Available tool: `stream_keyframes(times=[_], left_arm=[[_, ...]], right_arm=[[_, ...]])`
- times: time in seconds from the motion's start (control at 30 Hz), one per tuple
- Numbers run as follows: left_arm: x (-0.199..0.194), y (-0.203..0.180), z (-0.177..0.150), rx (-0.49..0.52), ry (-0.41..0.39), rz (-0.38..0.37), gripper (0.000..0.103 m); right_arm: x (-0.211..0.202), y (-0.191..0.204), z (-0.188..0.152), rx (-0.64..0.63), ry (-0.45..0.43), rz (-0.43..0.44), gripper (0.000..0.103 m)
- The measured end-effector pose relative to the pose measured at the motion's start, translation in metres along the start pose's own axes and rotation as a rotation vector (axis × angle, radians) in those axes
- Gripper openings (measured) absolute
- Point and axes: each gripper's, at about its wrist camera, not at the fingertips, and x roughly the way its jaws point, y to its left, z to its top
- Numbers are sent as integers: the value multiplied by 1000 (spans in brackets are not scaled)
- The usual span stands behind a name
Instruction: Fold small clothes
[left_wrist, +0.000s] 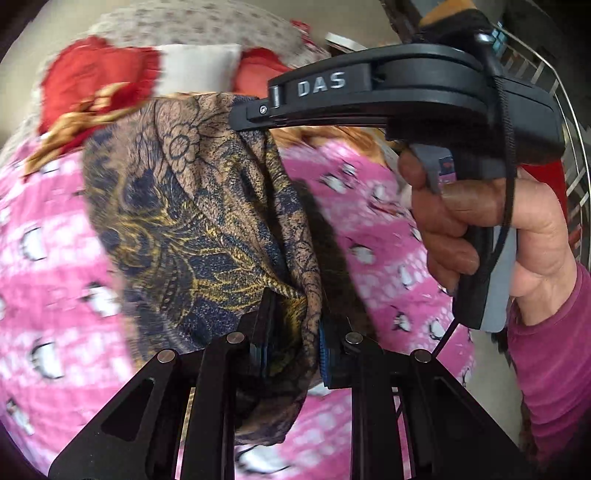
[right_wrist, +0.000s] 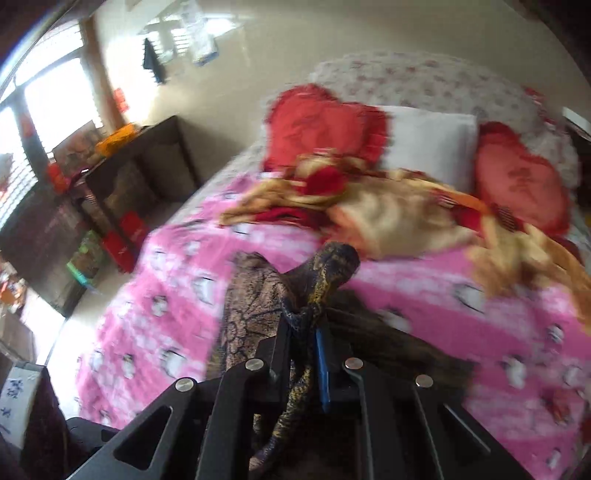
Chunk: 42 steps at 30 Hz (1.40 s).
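Holding the brown and navy floral-print cloth (left_wrist: 192, 206) up off the pink patterned bedspread (left_wrist: 55, 240), left tongs (left_wrist: 295, 350) pinched tight on one bunched edge, right tongs (right_wrist: 303, 350) clamped on another, with a hand (left_wrist: 480, 229) squeezing the grip. Red heart-shaped pillows (right_wrist: 321, 125) sit at the far end.

So the right tool (right_wrist: 303, 332) is clamped on a bunched bit of brown-and-navy patterned cloth (right_wrist: 258, 295), which pokes up past the tips toward 12 o'clock and drapes off to 9 o'clock. Under it is a bed with a pink blanket (right_wrist: 443, 295) covered in little white figures. Up at 1 o'clock there's a crumpled gold and red fabric (right_wrist: 388, 210), with two red heart pillows (right_wrist: 321, 125) and a white pillow (right_wrist: 432, 140) behind it. A dark shelf unit (right_wrist: 140, 177) stands at 10 o'clock. Pretty blurry overall.
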Motion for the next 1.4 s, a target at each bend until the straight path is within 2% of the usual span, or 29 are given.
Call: stream_keyframes(times=[0.1, 0.23, 0.3, 0.33, 0.37, 0.4, 0.43, 0.47, 0.5, 0.57, 0.67, 0.7, 0.73, 0.77, 0.8, 0.9, 0.97, 1.03, 1.07, 1.13, 1.17, 1.2, 1.23, 1.27, 1.3, 1.33, 1.4], left_arm=[[37, -21, -3, 10, 49, -18, 18], [72, -25, -5, 11, 136, -25, 19], [71, -18, -1, -8, 184, -67, 21], [63, -15, -1, -12, 189, -70, 29], [50, -11, 0, -1, 175, -61, 37], [35, -9, -2, 21, 148, -42, 40], [17, -6, -3, 45, 114, -3, 49], [7, -1, -5, 55, 94, 24, 59], [-5, 7, -9, 61, 67, 56, 62], [-17, 24, -21, 59, 32, 114, 63], [-2, 44, -34, 22, 64, 196, 63], [7, 51, -37, 7, 79, 218, 63], [16, 56, -43, -2, 96, 227, 63], [23, 59, -59, -12, 127, 234, 63], [25, 60, -62, -21, 146, 240, 63], [41, 68, -80, -50, 168, 239, 63], [45, 68, -84, -33, 167, 255, 63], [43, 67, -84, -28, 164, 255, 63], [42, 70, -86, -39, 166, 247, 63], [40, 71, -88, -52, 169, 240, 63], [40, 72, -90, -57, 169, 240, 63], [40, 74, -91, -58, 169, 241, 63], [39, 74, -92, -58, 170, 244, 63], [42, 71, -91, -56, 171, 250, 63], [48, 69, -86, -54, 174, 255, 63], [45, 69, -84, -51, 177, 257, 63], [41, 66, -78, -35, 163, 259, 63]], right_arm=[[-3, -44, -22, 95, 10, -48, 10], [22, -97, -61, 249, 62, -96, 10], [32, -108, -72, 290, 71, -101, 10], [31, -111, -78, 315, 64, -103, 13], [25, -115, -82, 346, 49, -103, 22], [18, -116, -86, 370, 32, -99, 38], [3, -115, -92, 396, -4, -63, 46], [-7, -113, -97, 402, -24, -29, 60], [-18, -106, -102, 398, -38, 2, 68], [-30, -87, -115, 364, -36, 26, 68], [-26, -56, -132, 284, 11, 45, 68], [-17, -48, -138, 255, 28, 44, 63], [-7, -44, -143, 243, 55, 39, 50], [1, -43, -148, 237, 91, 30, 7], [9, -43, -152, 231, 132, -4, 3], [-2, -52, -163, 193, 99, -131, 3], [-3, -68, -168, 279, 112, -80, 3], [-7, -72, -163, 295, 91, -16, 3], [-12, -73, -156, 307, 58, 12, 6], [-18, -81, -138, 351, -12, 12, 46], [-16, -86, -126, 382, -41, -4, 80], [-12, -90, -118, 408, -64, -12, 83], [-4, -94, -107, 442, -82, -3, 81], [5, -97, -100, 459, -73, 11, 63], [15, -101, -95, 464, -58, 25, 17], [28, -101, -86, 442, -24, -4, 1], [28, -94, -79, 379, -25, -91, 1]])
